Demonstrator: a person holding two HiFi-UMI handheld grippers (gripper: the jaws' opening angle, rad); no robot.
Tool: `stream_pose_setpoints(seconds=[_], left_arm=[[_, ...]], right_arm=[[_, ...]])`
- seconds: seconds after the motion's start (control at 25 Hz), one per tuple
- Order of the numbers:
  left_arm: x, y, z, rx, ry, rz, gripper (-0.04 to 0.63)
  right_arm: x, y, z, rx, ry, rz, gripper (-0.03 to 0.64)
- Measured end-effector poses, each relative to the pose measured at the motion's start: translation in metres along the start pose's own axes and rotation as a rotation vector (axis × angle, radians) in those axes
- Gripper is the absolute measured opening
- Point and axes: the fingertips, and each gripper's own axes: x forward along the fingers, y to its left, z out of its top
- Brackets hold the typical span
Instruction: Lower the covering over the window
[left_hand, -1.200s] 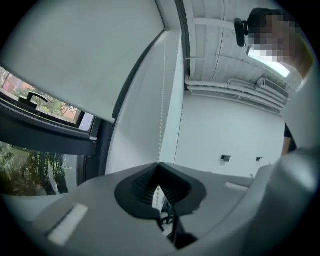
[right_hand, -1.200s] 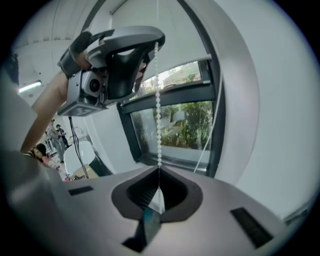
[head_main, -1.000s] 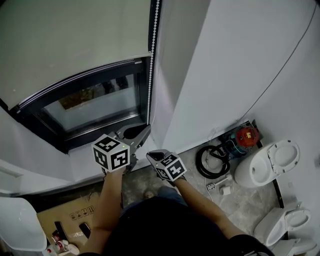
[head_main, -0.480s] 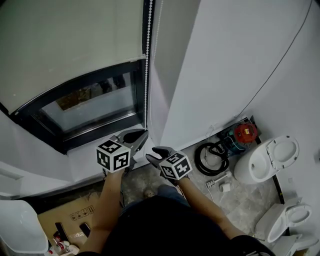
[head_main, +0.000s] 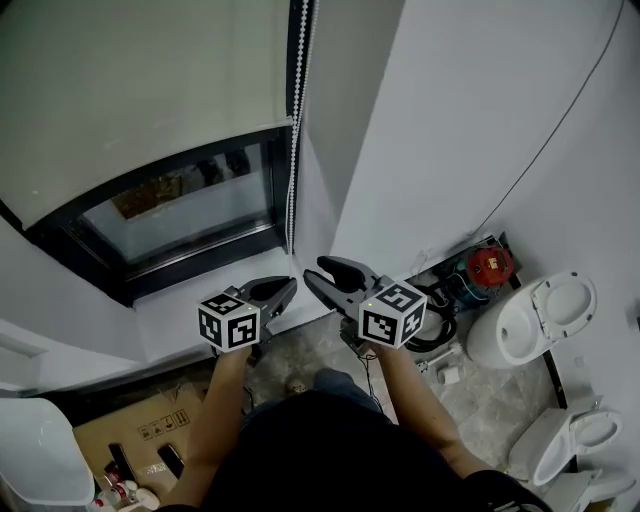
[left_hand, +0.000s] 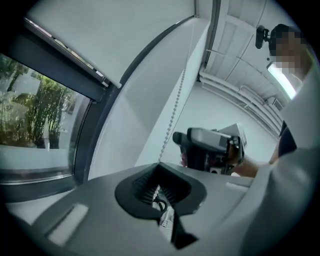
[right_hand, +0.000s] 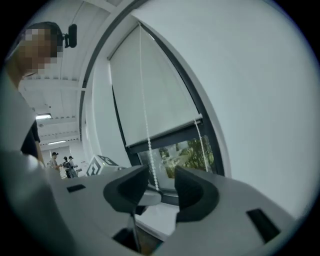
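A pale roller blind (head_main: 140, 90) covers the upper part of the dark-framed window (head_main: 180, 210). Its white bead chain (head_main: 293, 150) hangs down the window's right side. My left gripper (head_main: 283, 290) is shut on the chain, and the left gripper view shows the beads (left_hand: 174, 117) running down into the closed jaws (left_hand: 159, 167). My right gripper (head_main: 318, 272) is just right of it and slightly higher. Its jaws have just been opening and now stand open. In the right gripper view a chain strand (right_hand: 145, 125) hangs between the open jaws (right_hand: 162, 182), with neither pad pressing on it.
A white wall (head_main: 450, 130) rises right of the window. On the floor below lie a coiled black hose (head_main: 420, 320), a red-topped device (head_main: 490, 268), two toilets (head_main: 530, 325) and a cardboard box (head_main: 140, 430). Distant people (right_hand: 62, 162) stand in the room behind.
My right gripper has let go of the chain, opened and risen above the left one. My left gripper has sunk, still shut on the chain.
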Motion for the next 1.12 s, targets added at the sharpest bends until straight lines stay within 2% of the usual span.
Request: stream_pose_setpoints(seconds=[0.16, 0.28, 0.52, 0.56, 0.64, 0.76, 0.84, 1.0, 1.12], left_arm=[[-0.001, -0.002, -0.001, 0.003, -0.006, -0.006, 0.011], [-0.003, -0.006, -0.002, 0.005, -0.012, -0.007, 0.011], [-0.008, -0.012, -0.005, 0.003, -0.019, -0.018, 0.011], [-0.009, -0.012, -0.005, 0.001, -0.021, -0.018, 0.011], [-0.009, -0.014, -0.005, -0.004, -0.027, -0.020, 0.011], [-0.012, -0.014, -0.007, 0.005, -0.019, -0.014, 0.011], [-0.011, -0.010, -0.017, 0.019, 0.020, 0.001, 0.011], [-0.009, -0.008, -0.034, -0.034, 0.027, -0.013, 0.011], [-0.005, -0.009, -0.044, 0.004, 0.092, -0.015, 0.011]], right_arm=[[0.006, 0.023, 0.034, -0.048, -0.056, 0.070, 0.130], [0.012, 0.030, 0.049, -0.096, -0.059, 0.090, 0.130], [0.027, 0.046, 0.086, -0.129, -0.126, 0.142, 0.129], [0.029, 0.049, 0.090, -0.139, -0.132, 0.145, 0.117], [0.029, 0.053, 0.095, -0.146, -0.141, 0.153, 0.034], [0.029, 0.052, 0.092, -0.122, -0.145, 0.165, 0.015], [0.033, 0.045, 0.082, -0.140, -0.098, 0.144, 0.014], [0.038, 0.036, 0.063, -0.147, -0.048, 0.112, 0.014], [0.043, 0.029, 0.053, -0.163, 0.001, 0.090, 0.014]])
